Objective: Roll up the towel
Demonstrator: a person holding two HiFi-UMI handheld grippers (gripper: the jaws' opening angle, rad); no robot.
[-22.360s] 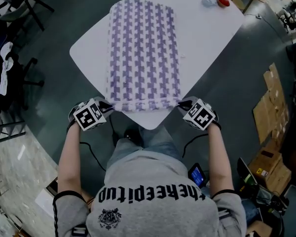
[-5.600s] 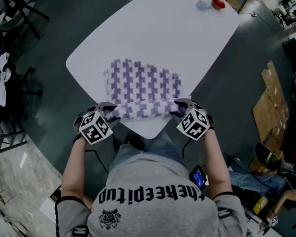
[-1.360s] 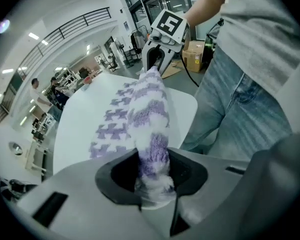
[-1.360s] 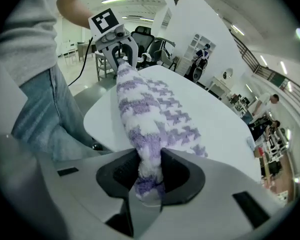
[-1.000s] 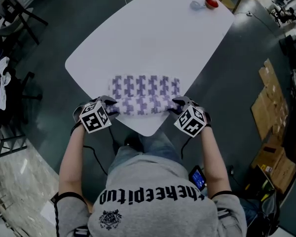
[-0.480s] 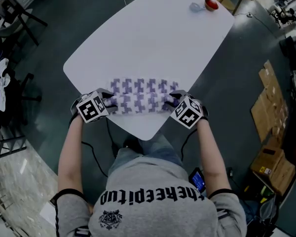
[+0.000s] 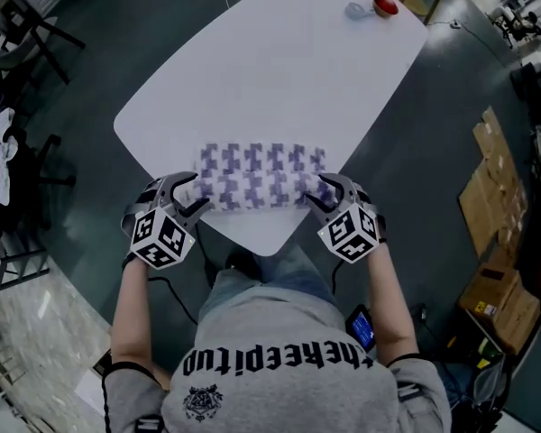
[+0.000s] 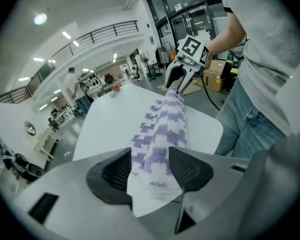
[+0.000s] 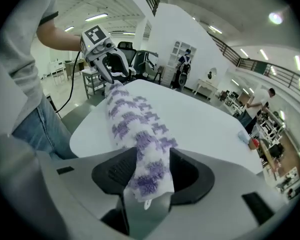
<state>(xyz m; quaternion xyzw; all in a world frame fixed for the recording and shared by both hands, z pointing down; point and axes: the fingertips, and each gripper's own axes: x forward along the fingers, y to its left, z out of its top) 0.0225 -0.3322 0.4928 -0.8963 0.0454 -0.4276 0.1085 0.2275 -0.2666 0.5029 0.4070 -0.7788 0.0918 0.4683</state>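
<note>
The towel (image 7: 257, 177), spread flat earlier, now lies rolled near the front edge of the table (image 7: 279, 70), while the left tongs (image 7: 189, 193) and right tongs (image 7: 323, 193) have just been spreading, each loosely straddling one end of the roll.

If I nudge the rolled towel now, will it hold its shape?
Likely floppy: the rolled towel is soft cloth, so it should sag if lifted by one end. It may loosen, as the left gripper and right gripper have just been opening with its ends between their fingers. Lying near the table edge, it could roll off.
</note>
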